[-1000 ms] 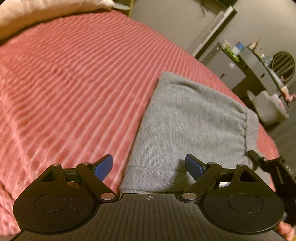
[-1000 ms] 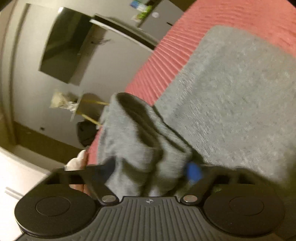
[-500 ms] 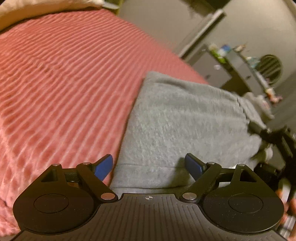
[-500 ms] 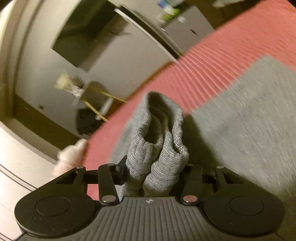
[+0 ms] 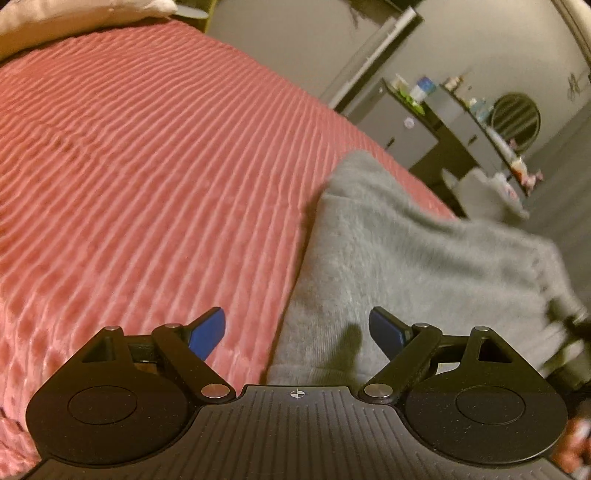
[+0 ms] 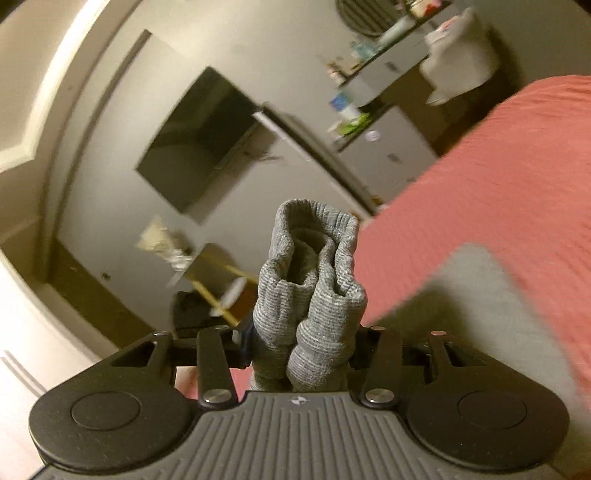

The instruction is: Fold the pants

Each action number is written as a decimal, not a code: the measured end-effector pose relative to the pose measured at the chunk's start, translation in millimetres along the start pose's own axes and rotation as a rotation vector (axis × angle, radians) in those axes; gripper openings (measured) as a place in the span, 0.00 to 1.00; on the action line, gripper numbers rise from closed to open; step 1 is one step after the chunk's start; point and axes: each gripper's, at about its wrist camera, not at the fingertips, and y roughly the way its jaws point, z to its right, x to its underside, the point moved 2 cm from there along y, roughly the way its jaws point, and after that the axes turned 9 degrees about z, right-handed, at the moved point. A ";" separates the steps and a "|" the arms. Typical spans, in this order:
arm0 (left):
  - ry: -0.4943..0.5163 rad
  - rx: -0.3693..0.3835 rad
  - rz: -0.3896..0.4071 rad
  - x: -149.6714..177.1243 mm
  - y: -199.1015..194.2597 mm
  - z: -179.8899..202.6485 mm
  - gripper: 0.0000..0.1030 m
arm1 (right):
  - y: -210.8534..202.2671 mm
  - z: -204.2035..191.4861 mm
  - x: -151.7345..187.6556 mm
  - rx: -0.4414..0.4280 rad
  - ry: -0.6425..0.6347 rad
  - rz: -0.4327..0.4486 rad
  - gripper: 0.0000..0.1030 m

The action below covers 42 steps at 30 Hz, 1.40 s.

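Observation:
Grey sweatpants (image 5: 413,266) lie folded on a red ribbed bedspread (image 5: 147,166). My left gripper (image 5: 297,330) is open and empty, its blue pads straddling the near left edge of the pants just above the cloth. My right gripper (image 6: 301,339) is shut on a bunched ribbed band of the pants (image 6: 314,280), which stands up between the fingers, lifted off the bed. The rest of the pants (image 6: 480,314) trails down to the right, blurred. In the left wrist view the right gripper shows dimly at the right edge (image 5: 576,325).
A pillow (image 5: 74,18) lies at the bed's far end. Beyond the bed's edge stand a grey cabinet (image 5: 399,122), cluttered shelves (image 5: 480,110), a wall TV (image 6: 199,140) and a broom (image 6: 207,273).
My right gripper has closed on the pants band and raised it off the bed, tilting up toward the wall. The right side of the pants has lifted. My left gripper stays open, shifted slightly left.

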 end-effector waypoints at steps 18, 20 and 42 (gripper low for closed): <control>0.365 -0.080 -0.115 34.4 18.7 72.0 0.92 | 24.6 96.7 29.5 0.117 0.227 -0.173 0.49; 0.430 -0.118 -0.099 41.7 21.7 82.4 0.93 | 25.4 98.2 29.9 0.118 0.212 -0.179 0.50; 0.369 -0.184 -0.019 20.5 10.8 95.6 0.93 | 27.0 78.2 35.3 0.137 0.011 -0.191 0.61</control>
